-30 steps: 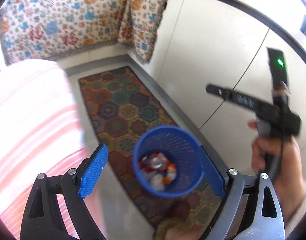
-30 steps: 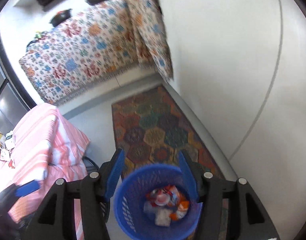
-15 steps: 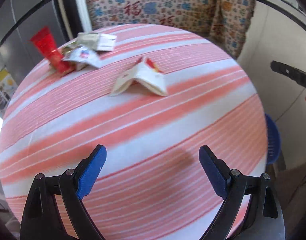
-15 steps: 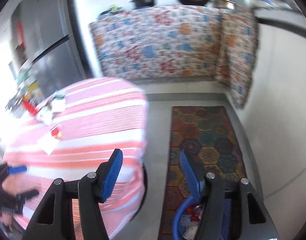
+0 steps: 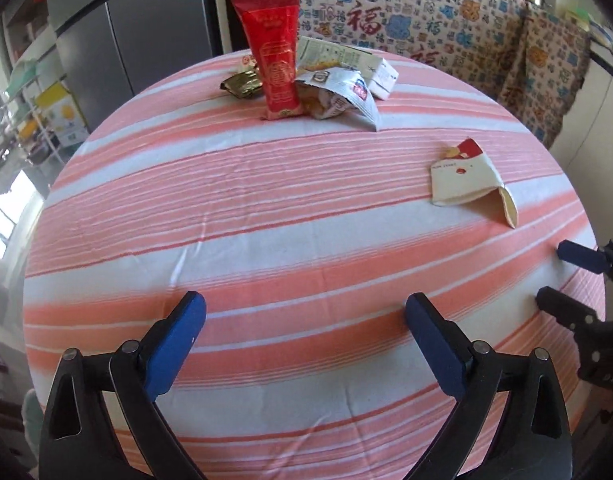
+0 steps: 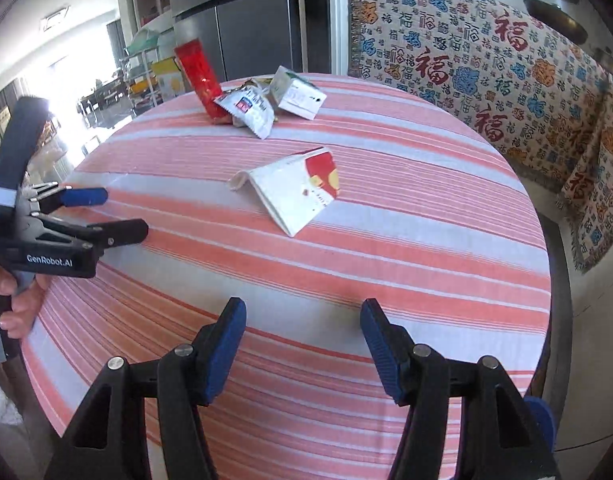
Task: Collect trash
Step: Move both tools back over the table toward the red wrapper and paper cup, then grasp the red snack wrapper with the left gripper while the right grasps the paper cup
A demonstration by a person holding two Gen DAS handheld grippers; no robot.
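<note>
Hovering over the near bench [image 5: 306,240] edge, both hand-held grippers empty: left hand-held gripper [image 5: 304,318] spread wide, jaws just opening further, nothing between them; right hand-held gripper [image 6: 302,326] about half open, likewise just widening, nothing between.

Step in hand, by the look of it: reaching for the next piece of trash. Nearest: folded white carton [image 6: 294,188], lying alone straight ahead of the right hand-held gripper, ahead and to the right of the left one. Farther off, past the carton: pile with red wrapper [image 5: 276,60] propped upright, silver packets [image 5: 338,92] touching it, small gold wrapper [image 5: 242,84] beside.

Next move probably calls for lowering onto the carton's raised fold and pinching across it.

Plenty of bare cloth around the carton; bench rim close below both. Bin [image 6: 540,420] rim peeking just right of the right hand-held gripper, beyond the bench edge.
</note>
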